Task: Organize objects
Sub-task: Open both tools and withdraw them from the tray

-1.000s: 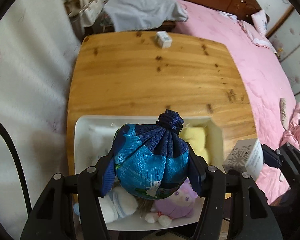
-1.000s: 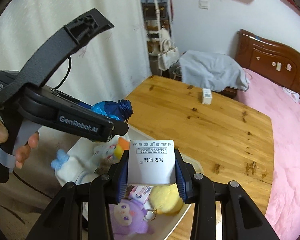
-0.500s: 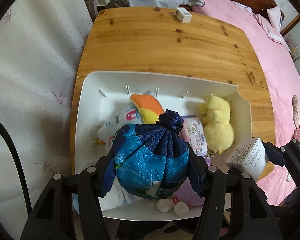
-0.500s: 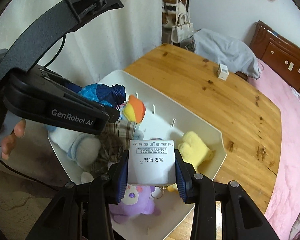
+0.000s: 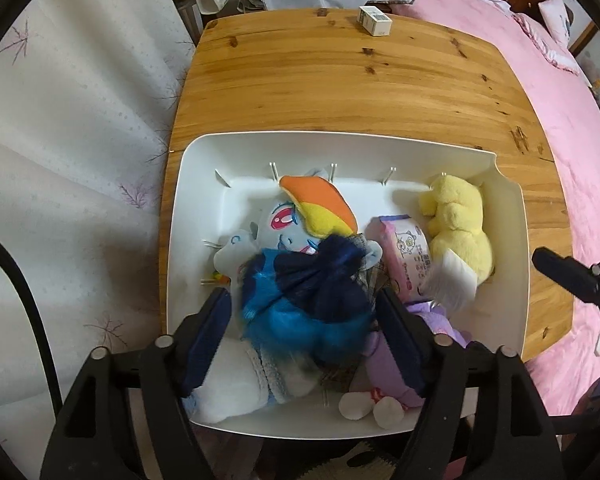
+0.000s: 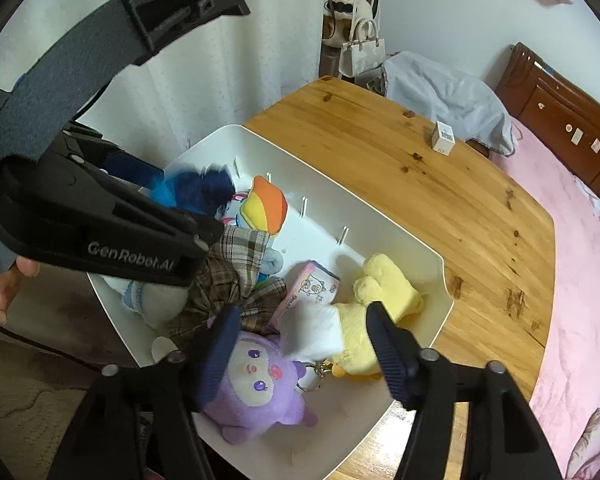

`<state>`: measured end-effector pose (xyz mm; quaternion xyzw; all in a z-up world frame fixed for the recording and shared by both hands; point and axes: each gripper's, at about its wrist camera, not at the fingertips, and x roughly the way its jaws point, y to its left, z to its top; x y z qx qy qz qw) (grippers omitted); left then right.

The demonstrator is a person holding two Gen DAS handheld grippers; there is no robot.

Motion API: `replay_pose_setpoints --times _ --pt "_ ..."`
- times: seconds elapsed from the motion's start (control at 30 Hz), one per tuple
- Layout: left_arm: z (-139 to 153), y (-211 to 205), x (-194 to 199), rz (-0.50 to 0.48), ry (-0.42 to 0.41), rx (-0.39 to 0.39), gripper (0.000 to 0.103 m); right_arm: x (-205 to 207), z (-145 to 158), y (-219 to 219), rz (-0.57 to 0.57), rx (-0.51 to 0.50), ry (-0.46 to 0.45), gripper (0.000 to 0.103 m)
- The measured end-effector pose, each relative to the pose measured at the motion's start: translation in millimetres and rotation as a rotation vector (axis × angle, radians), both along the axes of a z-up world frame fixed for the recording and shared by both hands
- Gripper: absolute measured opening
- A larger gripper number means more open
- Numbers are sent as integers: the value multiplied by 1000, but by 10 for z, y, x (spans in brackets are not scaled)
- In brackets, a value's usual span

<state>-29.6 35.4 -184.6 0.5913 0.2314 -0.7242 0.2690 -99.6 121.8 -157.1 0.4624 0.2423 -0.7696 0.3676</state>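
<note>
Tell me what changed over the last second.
Both tongs came down over the white bin and have just been opening: the left tongs released the blue bundle, the right tongs dropped the white box, both blurred, falling onto the toys. The small box on the table stayed put.

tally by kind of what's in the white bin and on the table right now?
Plush toys: 4, namely yellow plush, purple plush, rainbow-maned pony plush, white-and-blue plush
Blue drawstring pouch: 1
Plaid cloth: 1
Pink tissue pack: 1
Small boxes: 2, namely white box in the bin, small box on the table
Total: 9
</note>
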Motion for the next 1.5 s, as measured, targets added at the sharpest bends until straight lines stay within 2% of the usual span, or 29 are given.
replay_pose_setpoints --times 0.13,0.4,0.57,0.6,0.8,1.17,1.5 --pt "31 7 6 -11 4 -7 83 18 29 -16 8 -5 9 68" --pt "147 -77 68 30 43 -12 83 60 126 -52 24 -15 41 68" --pt "252 -115 76 52 71 -15 83 19 197 -40 9 -28 47 68" --pt "273 -116 74 81 85 -12 83 13 208 -37 6 -32 47 68" --pt "410 -141 42 84 119 -17 83 -97 319 -9 -24 -64 41 68" --pt "673 -251 -63 90 200 -29 83 -479 535 66 -118 -131 23 68" --pt "756 -422 -308 87 246 -49 83 -1256 627 141 -271 -146 41 68"
